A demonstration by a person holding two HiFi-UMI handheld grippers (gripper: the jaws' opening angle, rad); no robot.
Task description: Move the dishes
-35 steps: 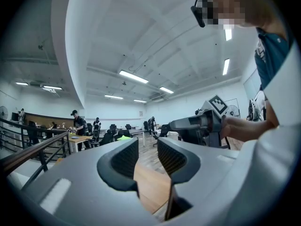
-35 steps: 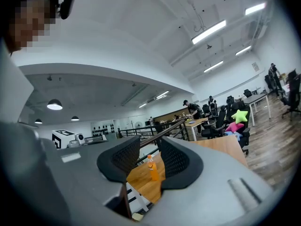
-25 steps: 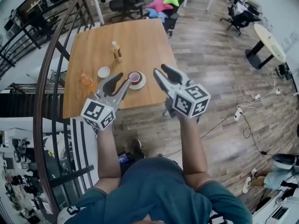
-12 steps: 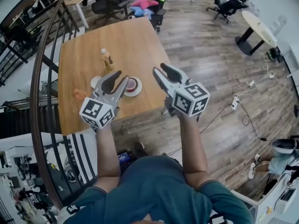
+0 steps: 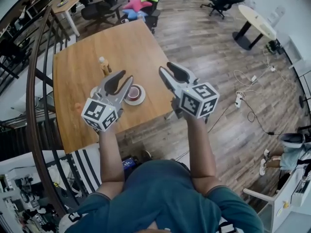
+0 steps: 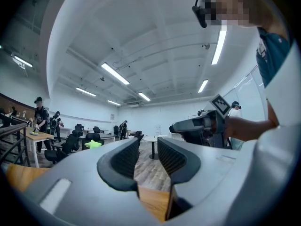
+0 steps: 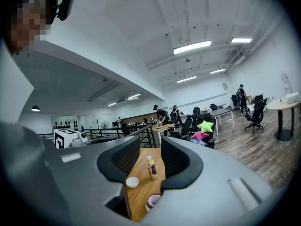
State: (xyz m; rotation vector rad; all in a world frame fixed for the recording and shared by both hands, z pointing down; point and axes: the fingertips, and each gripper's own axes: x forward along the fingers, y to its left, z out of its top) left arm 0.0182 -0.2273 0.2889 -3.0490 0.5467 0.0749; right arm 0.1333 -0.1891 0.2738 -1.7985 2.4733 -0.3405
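Left tongs (image 5: pixel 124 77): slightly spread, empty, centre-left of frame.
Right tongs (image 5: pixel 165 68): slightly spread, empty, frame centre.
Cup on saucer (image 5: pixel 134 94): on desk (image 5: pixel 136 47), between the two tongs, nearer the left pair, untouched.
Small white dish (image 7: pixel 132 182): beyond, to the left.
Bottle (image 5: pixel 104 66): upright, farthest.

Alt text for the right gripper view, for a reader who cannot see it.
The right gripper, jaws apart and empty, frames a wooden table beyond. On it stand a bottle, a small white bowl and, nearest, a cup. Far behind is a green star cushion.
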